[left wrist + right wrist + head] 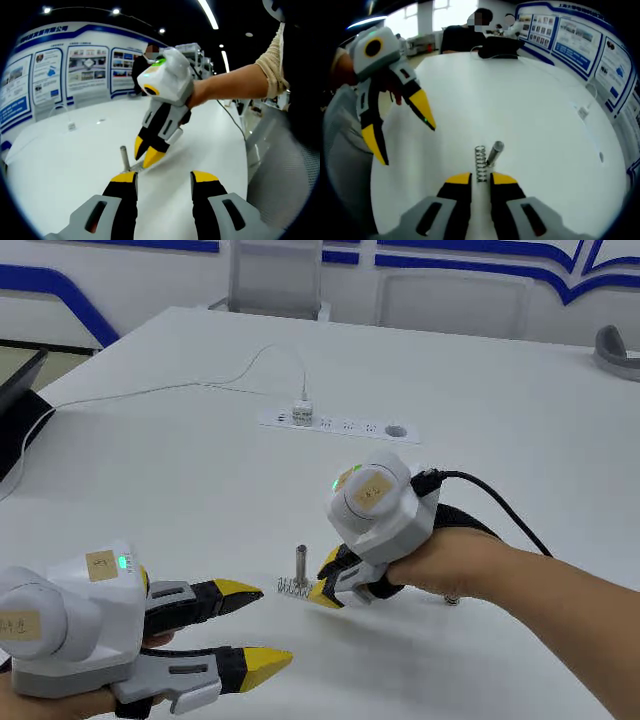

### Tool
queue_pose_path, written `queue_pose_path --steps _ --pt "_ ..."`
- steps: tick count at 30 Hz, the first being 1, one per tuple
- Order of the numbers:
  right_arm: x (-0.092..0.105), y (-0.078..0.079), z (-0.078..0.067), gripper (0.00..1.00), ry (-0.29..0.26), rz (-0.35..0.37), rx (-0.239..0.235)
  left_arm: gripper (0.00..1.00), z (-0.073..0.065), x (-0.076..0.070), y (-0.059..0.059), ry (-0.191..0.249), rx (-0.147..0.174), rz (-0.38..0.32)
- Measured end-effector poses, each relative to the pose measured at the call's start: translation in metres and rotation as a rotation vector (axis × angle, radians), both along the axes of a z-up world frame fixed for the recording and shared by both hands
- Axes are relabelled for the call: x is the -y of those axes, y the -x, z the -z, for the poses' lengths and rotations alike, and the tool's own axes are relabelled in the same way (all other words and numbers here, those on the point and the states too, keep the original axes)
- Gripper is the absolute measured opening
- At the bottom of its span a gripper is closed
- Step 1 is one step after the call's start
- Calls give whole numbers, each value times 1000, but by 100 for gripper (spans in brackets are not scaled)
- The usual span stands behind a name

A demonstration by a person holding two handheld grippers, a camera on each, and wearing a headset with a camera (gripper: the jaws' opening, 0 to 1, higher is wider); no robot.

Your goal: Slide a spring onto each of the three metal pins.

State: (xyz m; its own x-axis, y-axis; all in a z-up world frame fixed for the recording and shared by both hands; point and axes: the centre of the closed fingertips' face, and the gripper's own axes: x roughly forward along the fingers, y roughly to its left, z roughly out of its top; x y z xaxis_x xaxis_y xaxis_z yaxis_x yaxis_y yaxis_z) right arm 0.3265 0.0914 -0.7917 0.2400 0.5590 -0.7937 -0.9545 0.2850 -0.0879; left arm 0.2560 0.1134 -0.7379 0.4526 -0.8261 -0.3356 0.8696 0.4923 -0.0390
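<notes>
Pinching the spring (480, 161) by its near end in our right claw (480, 178), we should tip it upright off the desk (200, 490) and centre it over the pin (494, 152) just beside it, left claw (272, 623) spread nearby.

head cam: table (480, 420) seen from above | L cam: aimed at right gripper (144, 156) | pin (495, 152) shared, nearest in R cam
</notes>
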Motion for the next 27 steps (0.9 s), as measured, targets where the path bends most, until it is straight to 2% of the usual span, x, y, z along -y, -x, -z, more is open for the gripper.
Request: queue_pose_path --steps 10,17,22,27 --pt "-2 0 8 14 28 -13 -5 43 0 -2 0 -5 -3 1" --pt "-1 2 14 12 36 5 -42 42 0 -2 -1 -6 -2 -1" --pt "0 7 14 12 43 -10 -37 42 2 -3 0 -12 -4 -1" --pt "-2 15 3 12 34 -29 -32 42 2 -4 0 -12 -3 -4"
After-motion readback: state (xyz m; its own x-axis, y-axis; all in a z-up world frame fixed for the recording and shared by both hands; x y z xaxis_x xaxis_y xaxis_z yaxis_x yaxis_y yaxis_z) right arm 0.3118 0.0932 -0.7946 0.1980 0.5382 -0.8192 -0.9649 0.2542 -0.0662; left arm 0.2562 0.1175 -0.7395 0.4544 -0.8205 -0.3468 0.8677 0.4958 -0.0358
